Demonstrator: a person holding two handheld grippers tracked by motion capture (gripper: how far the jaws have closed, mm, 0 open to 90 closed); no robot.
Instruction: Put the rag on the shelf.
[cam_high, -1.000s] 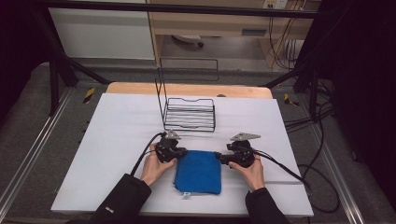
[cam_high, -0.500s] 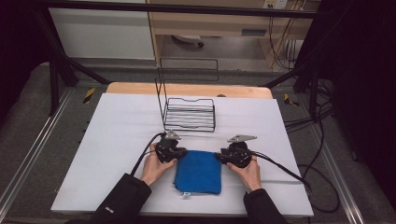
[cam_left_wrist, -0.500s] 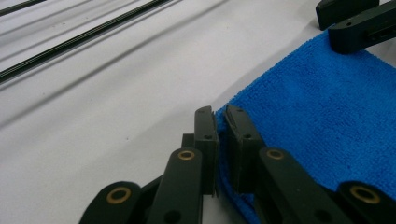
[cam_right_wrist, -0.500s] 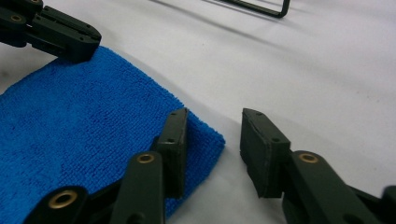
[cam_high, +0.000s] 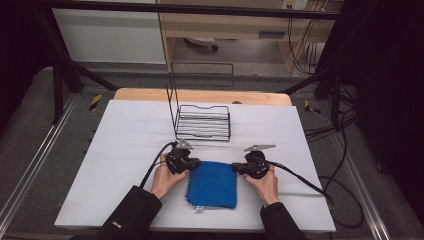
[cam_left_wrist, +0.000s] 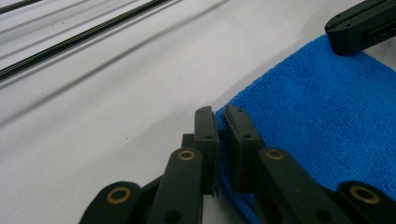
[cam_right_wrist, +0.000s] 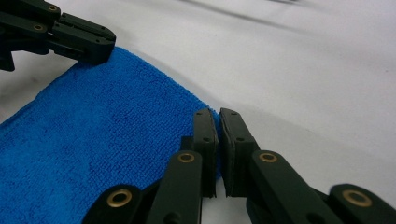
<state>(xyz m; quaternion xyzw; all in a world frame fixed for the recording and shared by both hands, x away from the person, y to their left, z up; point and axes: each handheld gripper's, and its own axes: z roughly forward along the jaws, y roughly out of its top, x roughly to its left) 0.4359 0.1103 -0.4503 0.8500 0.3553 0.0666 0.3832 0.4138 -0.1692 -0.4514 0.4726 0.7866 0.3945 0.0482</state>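
both grippers pinched on the blue cloth's far corners

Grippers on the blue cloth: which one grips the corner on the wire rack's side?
The left gripper: it pinches the blue cloth at the far corner just below the wire rack; the right gripper pinches the other far corner.

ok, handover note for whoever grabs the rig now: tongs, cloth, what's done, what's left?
Left tongs: shut on the far left corner of the blue cloth.
Right tongs: jaws just closed on the far right corner.
Cloth lies folded flat on the white table, near the front edge; wire rack stands behind it.
Done: both far corners pinched.
Left: cloth not yet lifted; next is probably raising it to fold or move it.
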